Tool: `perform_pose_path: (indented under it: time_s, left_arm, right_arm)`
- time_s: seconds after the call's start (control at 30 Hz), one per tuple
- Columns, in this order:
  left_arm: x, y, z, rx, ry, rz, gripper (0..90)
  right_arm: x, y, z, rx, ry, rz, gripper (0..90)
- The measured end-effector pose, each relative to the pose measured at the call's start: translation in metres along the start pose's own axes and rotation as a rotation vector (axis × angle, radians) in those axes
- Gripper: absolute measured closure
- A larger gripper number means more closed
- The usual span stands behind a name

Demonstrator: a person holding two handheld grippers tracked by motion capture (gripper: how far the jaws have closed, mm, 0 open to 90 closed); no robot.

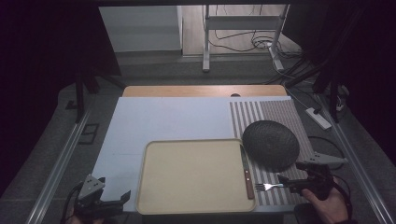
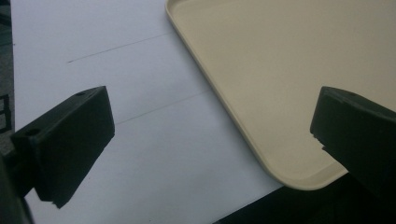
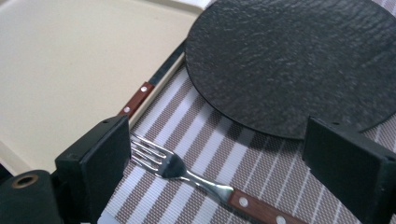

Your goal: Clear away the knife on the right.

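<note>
The beige plastic tray [image 1: 194, 175] lies bare; beside its right edge lie a wooden-handled knife [image 1: 247, 171], steel fork [image 3: 187, 170] and round black plate [image 1: 271, 143]. The right tool [image 3: 215, 154] gapes astride the fork, gripping nothing; the left tool [image 2: 210, 144] gapes near the tray's corner, so nothing looks moved yet

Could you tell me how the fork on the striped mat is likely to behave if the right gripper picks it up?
The fork looks rigid, with polished steel that may slip in the right gripper. It lies flat on the mat, so getting under it could be awkward. Its wooden handle probably grips better.
</note>
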State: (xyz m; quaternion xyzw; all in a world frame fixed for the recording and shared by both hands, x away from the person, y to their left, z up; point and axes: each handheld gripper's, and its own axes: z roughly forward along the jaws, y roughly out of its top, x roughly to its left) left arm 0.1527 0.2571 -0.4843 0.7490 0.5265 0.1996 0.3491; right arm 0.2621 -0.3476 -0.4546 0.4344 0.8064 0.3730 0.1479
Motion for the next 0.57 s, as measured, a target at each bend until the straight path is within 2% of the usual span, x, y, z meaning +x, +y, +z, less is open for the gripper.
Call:
perform_pose_path:
  time_s: [0.37, 0.57]
  left_arm:
    - [0.000, 0.000, 0.000, -0.001, -0.001, 0.000, 0.0]
    - [0.000, 0.001, 0.000, -0.001, -0.002, 0.002, 0.0]
  right_arm:
    - [-0.007, -0.016, -0.002, 0.018, -0.011, 0.038, 7.9]
    - [-0.006, -0.017, -0.003, 0.017, -0.006, 0.026, 7.8]
